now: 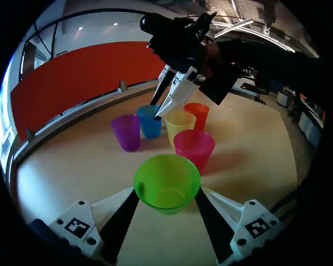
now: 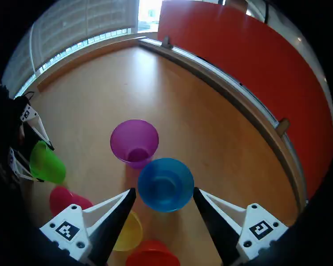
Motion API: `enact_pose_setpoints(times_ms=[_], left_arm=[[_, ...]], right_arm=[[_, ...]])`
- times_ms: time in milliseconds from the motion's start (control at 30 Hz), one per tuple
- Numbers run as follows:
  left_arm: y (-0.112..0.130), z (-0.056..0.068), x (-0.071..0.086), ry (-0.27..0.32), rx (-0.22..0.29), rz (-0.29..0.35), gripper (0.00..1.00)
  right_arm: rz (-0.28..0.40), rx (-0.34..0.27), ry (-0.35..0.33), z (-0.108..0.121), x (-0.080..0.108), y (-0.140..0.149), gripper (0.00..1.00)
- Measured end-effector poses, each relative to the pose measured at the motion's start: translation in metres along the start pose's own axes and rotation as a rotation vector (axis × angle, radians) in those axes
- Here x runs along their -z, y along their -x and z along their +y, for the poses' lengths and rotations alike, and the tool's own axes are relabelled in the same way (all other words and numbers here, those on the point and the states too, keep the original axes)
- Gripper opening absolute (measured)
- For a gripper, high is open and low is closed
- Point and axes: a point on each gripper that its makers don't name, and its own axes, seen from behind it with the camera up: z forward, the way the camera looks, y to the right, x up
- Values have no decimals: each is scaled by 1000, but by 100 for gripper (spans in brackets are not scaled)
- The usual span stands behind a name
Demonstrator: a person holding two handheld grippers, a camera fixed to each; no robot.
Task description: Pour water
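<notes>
No text, label or number can be read.

Looks like an open-plan office or lab space to me. There's a big light-wood tabletop with a raised edge and a long red partition panel behind it. You can also see a wall of windows with blinds, strip lights under an exposed ceiling, and what seems to be office furniture farther back.

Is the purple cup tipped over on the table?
No, the purple cup stands upright on the table with its open mouth facing up.
</notes>
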Motion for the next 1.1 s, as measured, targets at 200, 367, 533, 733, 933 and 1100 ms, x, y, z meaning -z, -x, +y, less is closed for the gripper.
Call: enact_pose_setpoints(times_ms=[200, 367, 533, 733, 933, 1100], left_arm=[[0, -1, 1, -1, 4, 4, 84], [-1, -1, 1, -2, 3, 5, 84], [0, -2, 1, -2, 6, 5, 84], [1, -3, 1, -3, 7, 3, 84], [-1, -3, 1, -3, 7, 5, 84], [-1, -4, 0, -5, 12, 5, 84]], right_arm=[[-23, -12, -2, 1, -6, 4, 100], [-24, -21, -3, 1, -13, 3, 100], [-16, -43, -4, 2, -15, 1, 95], [-3, -51, -8, 1, -17, 0, 93], [25, -55, -12, -2, -20, -4, 92], [60, -73, -22, -5, -21, -6, 92]])
